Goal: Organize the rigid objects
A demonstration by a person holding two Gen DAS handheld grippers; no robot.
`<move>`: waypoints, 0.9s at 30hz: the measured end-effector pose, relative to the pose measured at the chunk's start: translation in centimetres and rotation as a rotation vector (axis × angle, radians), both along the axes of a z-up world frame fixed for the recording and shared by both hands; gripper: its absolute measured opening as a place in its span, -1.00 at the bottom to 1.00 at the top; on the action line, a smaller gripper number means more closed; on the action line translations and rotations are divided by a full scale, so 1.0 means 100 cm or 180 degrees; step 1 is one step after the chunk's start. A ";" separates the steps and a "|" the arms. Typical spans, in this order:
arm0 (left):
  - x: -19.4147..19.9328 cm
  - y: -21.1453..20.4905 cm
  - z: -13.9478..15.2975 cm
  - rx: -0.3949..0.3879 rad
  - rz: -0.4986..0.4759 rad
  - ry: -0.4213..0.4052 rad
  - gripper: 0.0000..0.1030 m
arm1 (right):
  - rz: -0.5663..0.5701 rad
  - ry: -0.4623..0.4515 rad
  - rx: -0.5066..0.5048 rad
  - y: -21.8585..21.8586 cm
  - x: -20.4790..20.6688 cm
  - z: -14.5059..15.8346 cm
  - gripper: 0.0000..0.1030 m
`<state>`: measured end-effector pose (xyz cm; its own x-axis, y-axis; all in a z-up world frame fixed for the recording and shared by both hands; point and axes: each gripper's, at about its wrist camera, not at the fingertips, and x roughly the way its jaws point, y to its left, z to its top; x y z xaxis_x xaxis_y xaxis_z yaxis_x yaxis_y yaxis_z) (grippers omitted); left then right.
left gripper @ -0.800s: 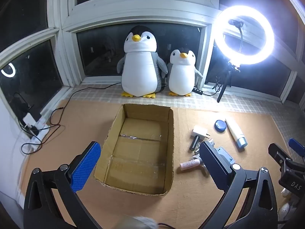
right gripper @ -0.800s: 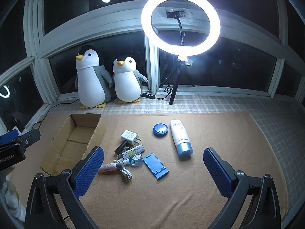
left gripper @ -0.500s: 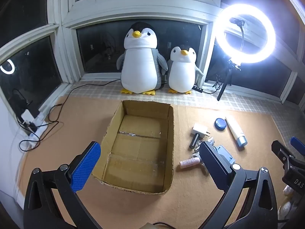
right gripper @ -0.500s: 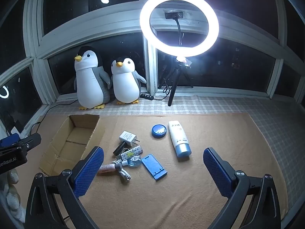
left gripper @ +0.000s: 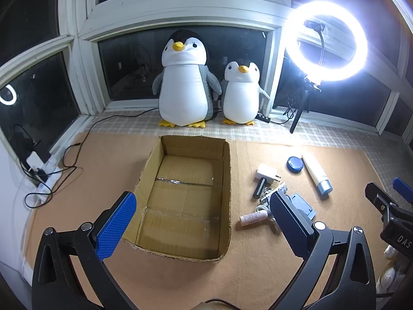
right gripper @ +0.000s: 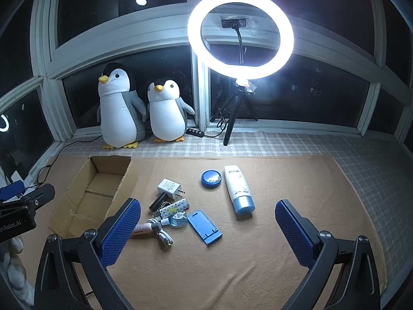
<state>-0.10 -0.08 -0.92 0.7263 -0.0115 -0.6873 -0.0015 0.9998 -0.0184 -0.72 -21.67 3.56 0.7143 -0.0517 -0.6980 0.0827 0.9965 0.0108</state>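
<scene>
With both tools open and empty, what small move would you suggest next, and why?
Probably lower the right tool toward the blue phone stand, which lies flat almost between its fingers. The cardboard box is empty and every item lies outside it; the stand sits apart from the tangled cable.

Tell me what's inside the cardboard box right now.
Nothing: the cardboard box shows only its bare taped floor. Its near-left corner is hidden behind the left hand-held gripper finger.

Brown cardboard box (left gripper: 227,180). Orange mat (right gripper: 258,258). Blue round tin (right gripper: 211,178); white tube (right gripper: 237,188), blue cap. Blue textured fingers (right gripper: 121,230). Grey-white plaid cloth (right gripper: 284,142). Black-white penguins (right gripper: 118,108), yellow beaks.
</scene>
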 end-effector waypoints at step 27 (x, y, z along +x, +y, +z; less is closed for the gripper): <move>0.002 -0.004 -0.003 0.0027 -0.0015 0.0018 0.99 | -0.0013 -0.0020 -0.0021 -0.004 0.001 0.004 1.00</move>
<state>0.13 -0.44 -1.25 0.7224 -0.0091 -0.6914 0.0030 0.9999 -0.0100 -0.61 -22.06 3.91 0.7184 -0.0594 -0.6931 0.0869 0.9962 0.0047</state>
